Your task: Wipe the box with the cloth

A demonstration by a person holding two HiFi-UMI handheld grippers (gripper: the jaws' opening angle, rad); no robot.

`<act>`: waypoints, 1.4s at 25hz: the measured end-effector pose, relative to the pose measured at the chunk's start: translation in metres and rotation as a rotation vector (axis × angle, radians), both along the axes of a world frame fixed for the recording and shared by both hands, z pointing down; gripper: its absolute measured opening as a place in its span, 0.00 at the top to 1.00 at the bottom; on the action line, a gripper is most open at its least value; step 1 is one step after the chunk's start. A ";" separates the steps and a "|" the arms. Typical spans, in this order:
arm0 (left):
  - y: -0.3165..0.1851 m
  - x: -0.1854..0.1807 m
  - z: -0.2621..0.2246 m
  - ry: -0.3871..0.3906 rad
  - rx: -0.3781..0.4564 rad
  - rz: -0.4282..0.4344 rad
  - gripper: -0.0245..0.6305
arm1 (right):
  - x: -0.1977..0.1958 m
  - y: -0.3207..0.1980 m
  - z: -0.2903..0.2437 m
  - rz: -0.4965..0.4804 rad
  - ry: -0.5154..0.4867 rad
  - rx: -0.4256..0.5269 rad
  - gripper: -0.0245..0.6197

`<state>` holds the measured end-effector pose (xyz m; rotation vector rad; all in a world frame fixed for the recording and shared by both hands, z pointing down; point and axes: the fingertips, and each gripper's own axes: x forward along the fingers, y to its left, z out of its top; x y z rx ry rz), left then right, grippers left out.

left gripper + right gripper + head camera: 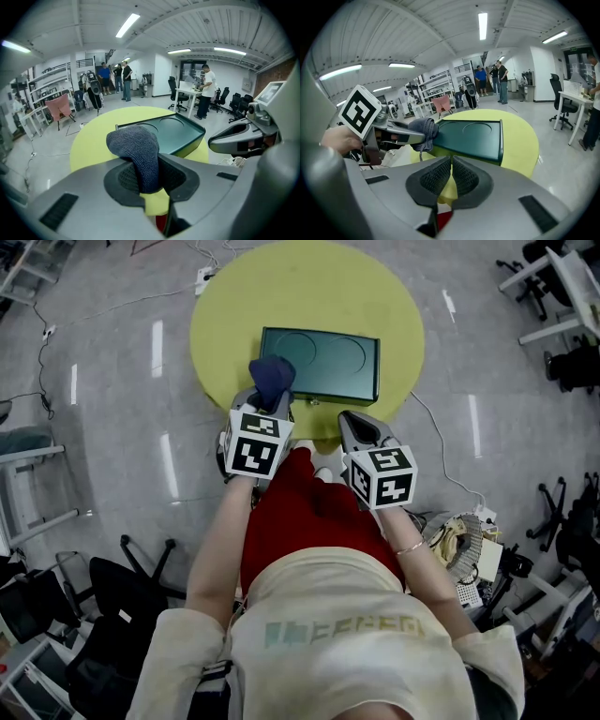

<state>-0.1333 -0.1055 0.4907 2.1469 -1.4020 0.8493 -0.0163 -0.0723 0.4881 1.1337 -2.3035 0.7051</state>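
The box (pixel 323 362), dark green and oblong, sits near the middle of the round yellow bench (pixel 309 287) with its long axis running left to right across the person. Its top has a raised rim and two shallow round recesses side by side, and nothing lies in either.

The dark blue cloth (pixel 272 376) is bunched between the jaws of the left hand-held gripper (pixel 267 399), which are clamped on it so that a rounded wad sticks out ahead of the tips. In the head view that wad overlaps the near-left corner of the box. In the right gripper view it sits right at that corner, at about the height of the rim. The pictures do not settle whether it is pressing on the surface or just above it.

From the cloth, nearly the whole top lies ahead and to the right, so the wipe most likely runs along the long axis toward the far-right end, crossing both recesses. The left arm is plainly the nearer one and the one carrying the tool.

The right hand-held gripper (pixel 349 420) has its jaws closed together with nothing between them. It is held over the near edge of the bench, just short of the box's near long side and apart from it. It is well placed to steady the box if a sideways stroke starts to push it — a light box on a smooth bench could slide rather than get cleaned.
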 end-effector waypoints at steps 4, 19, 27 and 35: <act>0.006 -0.014 0.000 -0.008 -0.003 -0.026 0.84 | -0.011 0.001 -0.002 -0.031 -0.001 0.003 0.90; 0.034 -0.054 -0.012 -0.060 0.037 -0.117 0.84 | -0.019 0.015 -0.014 -0.061 -0.015 0.043 0.90; 0.062 -0.078 -0.021 -0.082 0.044 -0.205 0.84 | -0.005 0.026 -0.025 -0.034 -0.030 0.082 0.90; 0.080 -0.055 -0.050 -0.013 0.147 -0.219 0.84 | 0.016 0.037 -0.051 0.010 -0.047 0.158 0.90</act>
